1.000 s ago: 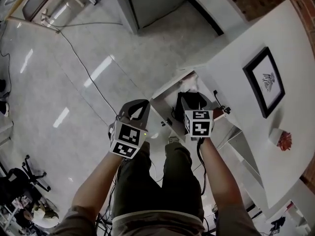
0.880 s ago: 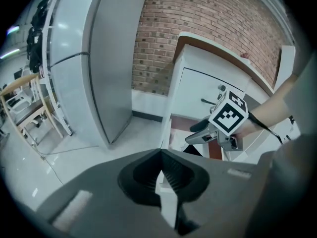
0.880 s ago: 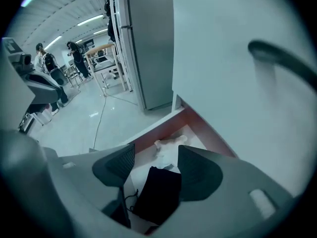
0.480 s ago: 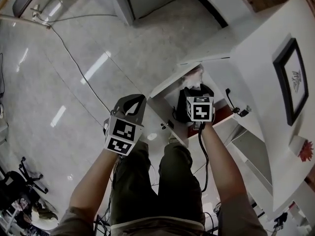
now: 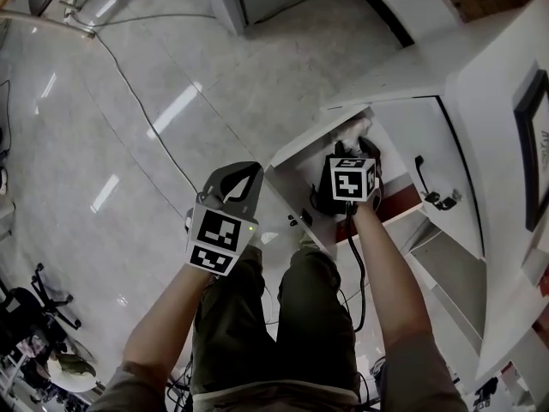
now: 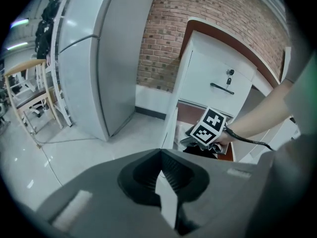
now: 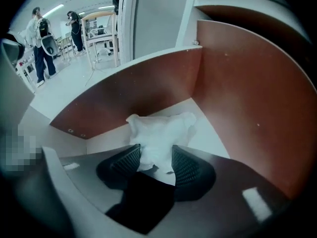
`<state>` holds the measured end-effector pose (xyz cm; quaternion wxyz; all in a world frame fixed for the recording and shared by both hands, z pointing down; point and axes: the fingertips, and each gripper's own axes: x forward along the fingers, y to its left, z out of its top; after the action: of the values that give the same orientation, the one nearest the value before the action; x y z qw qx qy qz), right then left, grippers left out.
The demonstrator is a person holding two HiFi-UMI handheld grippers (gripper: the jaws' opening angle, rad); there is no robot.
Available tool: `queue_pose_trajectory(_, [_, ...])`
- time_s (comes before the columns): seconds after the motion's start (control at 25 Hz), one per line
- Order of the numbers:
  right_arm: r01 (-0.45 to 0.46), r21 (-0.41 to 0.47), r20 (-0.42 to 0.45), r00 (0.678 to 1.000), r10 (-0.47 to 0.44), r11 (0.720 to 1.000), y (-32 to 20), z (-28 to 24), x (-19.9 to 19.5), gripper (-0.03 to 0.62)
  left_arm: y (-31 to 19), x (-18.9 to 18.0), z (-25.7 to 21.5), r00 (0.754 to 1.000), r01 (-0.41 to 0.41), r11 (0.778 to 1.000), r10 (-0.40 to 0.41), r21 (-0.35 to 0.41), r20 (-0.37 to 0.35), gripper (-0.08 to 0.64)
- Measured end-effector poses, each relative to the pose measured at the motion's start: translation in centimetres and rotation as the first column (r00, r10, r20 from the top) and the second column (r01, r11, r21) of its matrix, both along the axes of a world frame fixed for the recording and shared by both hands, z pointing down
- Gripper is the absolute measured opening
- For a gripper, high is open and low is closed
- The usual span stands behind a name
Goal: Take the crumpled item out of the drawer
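Left claw [image 6: 160, 152] closed; right claw [image 7: 156, 163] just closing on crumpled item [image 7: 161, 132]

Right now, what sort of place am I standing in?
Probably a lab-style office or workroom, indoors: a brick wall behind a white cabinet with drawers, a glossy floor with a cable across it, and wooden chairs with people standing in the background.

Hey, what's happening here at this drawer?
A person holds a gripper in each hand at an open drawer. The right gripper is inside it. Its jaws have just been closing on the crumpled white item, which lies on the drawer floor. The left gripper hangs shut and empty outside.
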<state>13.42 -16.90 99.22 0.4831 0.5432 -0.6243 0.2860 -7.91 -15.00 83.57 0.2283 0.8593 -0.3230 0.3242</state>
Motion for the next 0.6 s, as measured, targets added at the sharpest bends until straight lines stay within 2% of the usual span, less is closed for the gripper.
queue_pose_trajectory(0.2, [0.009, -0.003, 0.024, 1.0, -0.009, 1.0, 0.3, -1.5, -0.3, 0.126, 0.7, 0.1, -0.9, 1.0, -0.002, 1.0, 0.003, -0.011, 0.007, 0.0])
queue_pose_trajectory(0.48, [-0.008, 0.062, 0.143, 0.99, -0.001, 0.998, 1.5, -8.6, -3.3, 0.098, 1.2, -0.4, -4.8, 1.0, -0.003, 1.0, 0.004, -0.007, 0.027, 0.0])
queue_pose_trajectory(0.6, [-0.019, 0.072, 0.217, 0.976, 0.003, 0.997, 2.3, -13.0, -4.8, 0.097, 1.2, -0.9, -7.6, 0.999, 0.008, 1.0, -0.008, 0.006, 0.043, 0.0])
